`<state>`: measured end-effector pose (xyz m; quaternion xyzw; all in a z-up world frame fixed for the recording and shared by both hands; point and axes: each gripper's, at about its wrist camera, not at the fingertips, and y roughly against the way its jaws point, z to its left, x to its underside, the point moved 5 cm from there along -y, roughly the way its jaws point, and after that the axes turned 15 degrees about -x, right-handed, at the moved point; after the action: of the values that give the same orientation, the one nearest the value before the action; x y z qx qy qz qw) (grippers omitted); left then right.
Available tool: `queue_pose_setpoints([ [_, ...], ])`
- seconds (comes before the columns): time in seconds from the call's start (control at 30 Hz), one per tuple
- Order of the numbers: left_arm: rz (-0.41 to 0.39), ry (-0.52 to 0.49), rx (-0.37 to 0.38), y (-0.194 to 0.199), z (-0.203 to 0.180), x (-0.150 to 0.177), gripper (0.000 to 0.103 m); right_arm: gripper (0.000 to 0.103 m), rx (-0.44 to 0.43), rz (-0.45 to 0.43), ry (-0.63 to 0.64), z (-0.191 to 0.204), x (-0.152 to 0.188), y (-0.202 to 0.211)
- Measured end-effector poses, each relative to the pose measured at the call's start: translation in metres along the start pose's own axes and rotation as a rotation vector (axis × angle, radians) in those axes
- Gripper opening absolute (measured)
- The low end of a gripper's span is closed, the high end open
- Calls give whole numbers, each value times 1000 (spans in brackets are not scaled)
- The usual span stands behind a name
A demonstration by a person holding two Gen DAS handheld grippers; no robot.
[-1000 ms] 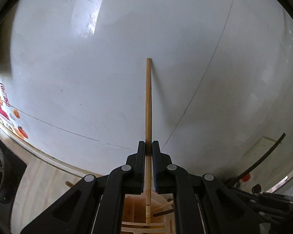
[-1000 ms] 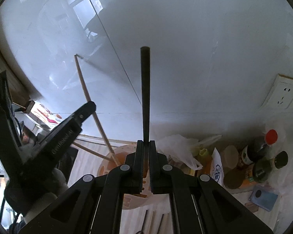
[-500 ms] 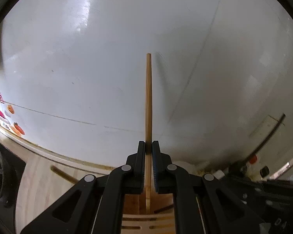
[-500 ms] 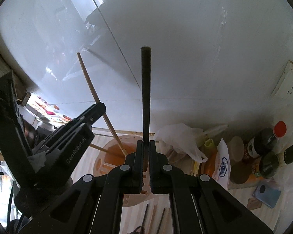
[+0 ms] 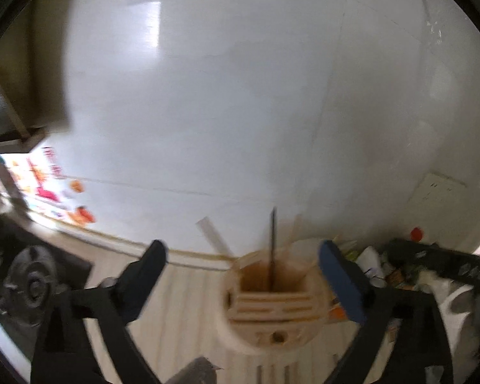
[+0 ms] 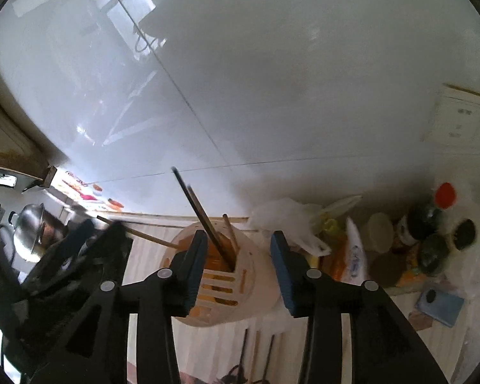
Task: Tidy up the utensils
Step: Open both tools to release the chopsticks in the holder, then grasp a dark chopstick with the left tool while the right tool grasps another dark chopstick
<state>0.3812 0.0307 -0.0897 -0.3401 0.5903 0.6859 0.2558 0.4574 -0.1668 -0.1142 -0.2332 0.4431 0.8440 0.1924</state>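
A cream slotted utensil holder (image 5: pixel 272 307) stands on the pale wooden counter by the white wall. My left gripper (image 5: pixel 241 257) hangs just before it, jaws opening wide, nothing between the pads. A dark chopstick (image 5: pixel 273 243) stands upright in the holder, and a pale blurred stick (image 5: pixel 214 240) leans out to the left. In the right wrist view the holder (image 6: pixel 256 275) lies beyond my right gripper (image 6: pixel 238 244), whose jaws are opening and touch nothing. The dark chopstick (image 6: pixel 195 204) and a wooden chopstick (image 6: pixel 230 233) lean in the holder.
Several loose chopsticks (image 6: pixel 256 348) lie on the counter in front of the holder. Bottles and jars (image 6: pixel 432 227), a plastic bag (image 6: pixel 288 220) and a blue pack (image 6: pixel 438 300) crowd the right. A steel pot (image 6: pixel 32 227) and stove burner (image 5: pixel 28 284) sit left.
Both grippers were shut on upright chopsticks, wooden in the left, dark in the right. Now both are open, the chopsticks stand in the holder, and the left gripper has drawn back.
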Motion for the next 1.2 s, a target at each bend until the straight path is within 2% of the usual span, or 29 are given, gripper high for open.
queue_pose_setpoints([
  [0.1, 20, -19, -68, 10, 12, 24, 103, 52, 29, -33, -4, -6, 17, 18],
  [0.17, 52, -12, -78, 11, 12, 44, 103, 53, 54, -46, -13, -12, 31, 27],
  [0.23, 82, -18, -106, 8, -4, 64, 103, 57, 65, -59, -35, -22, 48, 35],
  [0.3, 117, -38, -131, 4, -11, 89, 103, 66, 75, -76, -58, -32, 70, 40],
  [0.33, 131, -41, -148, 4, -20, 101, 103, 75, 76, -87, -64, -38, 79, 41],
  [0.4, 183, -49, -172, -4, -25, 128, 103, 80, 95, -101, -69, -49, 100, 41],
  [0.47, 235, -81, -179, -17, -33, 149, 103, 80, 129, -89, -70, -62, 121, 37],
  [0.6, 343, -147, -195, -39, -45, 201, 103, 79, 159, 32, -124, -94, 171, 10],
  [0.67, 408, -177, -182, -49, -54, 228, 102, 73, 185, 91, -148, -110, 193, -2],
  [0.7, 453, -192, -169, -55, -59, 243, 100, 65, 194, 124, -160, -118, 205, -9],
  [0.77, 525, -213, -133, -65, -69, 267, 89, 55, 205, 171, -180, -129, 224, -20],
  [0.83, 585, -238, -103, -73, -80, 287, 73, 43, 217, 221, -205, -142, 245, -30],
  [0.87, 612, -252, -92, -77, -85, 297, 70, 42, 218, 237, -215, -147, 253, -33],
  [0.93, 646, -280, -78, -84, -95, 312, 55, 33, 231, 272, -239, -158, 271, -39],
  [1.1, 666, -331, -70, -96, -115, 330, 33, 29, 249, 314, -267, -176, 294, -45],
  [1.17, 637, -341, -69, -95, -120, 330, 20, 29, 248, 321, -267, -180, 298, -47],
  [1.2, 637, -342, -67, -95, -121, 332, 6, 29, 249, 327, -261, -181, 300, -48],
])
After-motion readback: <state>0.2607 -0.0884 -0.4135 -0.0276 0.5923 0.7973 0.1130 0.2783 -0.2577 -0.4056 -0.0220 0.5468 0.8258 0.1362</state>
